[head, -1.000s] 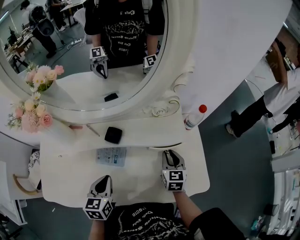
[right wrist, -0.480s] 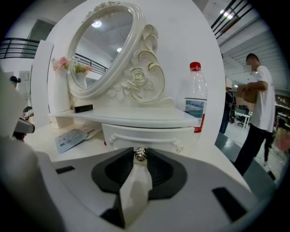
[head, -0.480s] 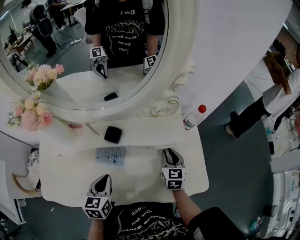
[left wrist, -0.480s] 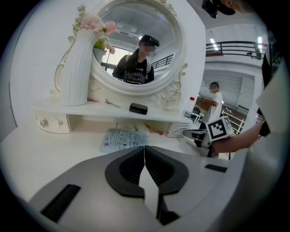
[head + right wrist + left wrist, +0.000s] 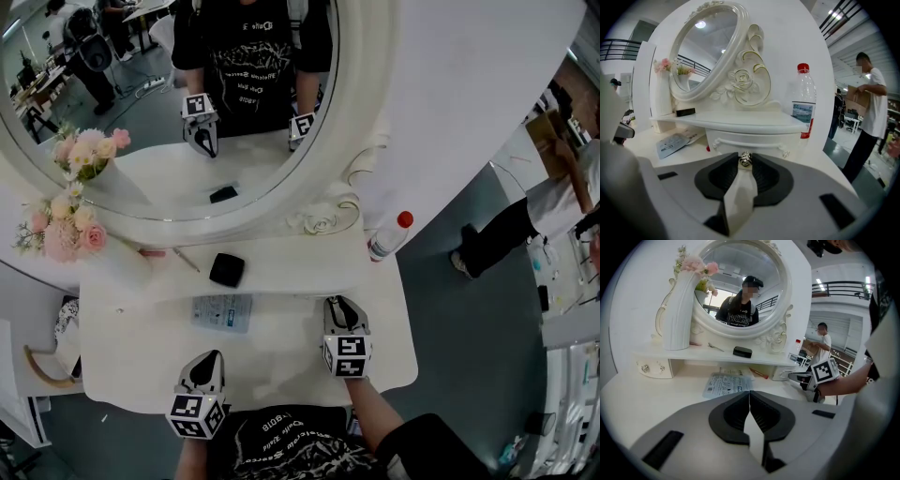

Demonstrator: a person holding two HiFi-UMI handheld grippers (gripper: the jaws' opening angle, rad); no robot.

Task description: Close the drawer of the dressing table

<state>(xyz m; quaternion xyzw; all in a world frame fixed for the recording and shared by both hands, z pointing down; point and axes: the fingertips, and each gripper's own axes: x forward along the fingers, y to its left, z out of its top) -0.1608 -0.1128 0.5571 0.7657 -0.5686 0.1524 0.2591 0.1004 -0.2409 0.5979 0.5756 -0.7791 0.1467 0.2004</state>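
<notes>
Drawer (image 5: 754, 140): white, one long raised moulding across its front, set under the right end of the raised shelf (image 5: 291, 264) of the dressing table (image 5: 277, 361). Whether it sits fully home cannot be told.

Knob (image 5: 745, 160): small, metallic, at the middle of the drawer front.

Right gripper (image 5: 340, 303): over the right part of the table, pointing at the drawer. Fingers (image 5: 764, 176) closed on the knob, which shows between their tips.

Left gripper (image 5: 210, 357): near the table's front edge, left of centre, well apart from the drawer. Fingers (image 5: 733, 417) pressed together, tips meeting, nothing between them.

Mirror (image 5: 141, 178): large, oval, in a white carved frame with rose ornament, standing behind the shelf; it reflects the person and both grippers.

Vase (image 5: 117, 261): tall, white, at the left end of the shelf, holding pink flowers (image 5: 58, 232).

Black case (image 5: 227, 270): small, square with rounded corners, flat on the shelf near its middle.

Thin stick (image 5: 185, 260): lying on the shelf between vase and black case.

Printed packet (image 5: 223, 312): pale blue and white, flat on the table below the shelf, between the two grippers and further back.

Bottle (image 5: 387, 237): clear plastic, red cap, upright at the right end of the shelf, beside the mirror frame.

Bystander (image 5: 525, 220): white top, dark trousers, on the floor well to the right of the table.
</notes>
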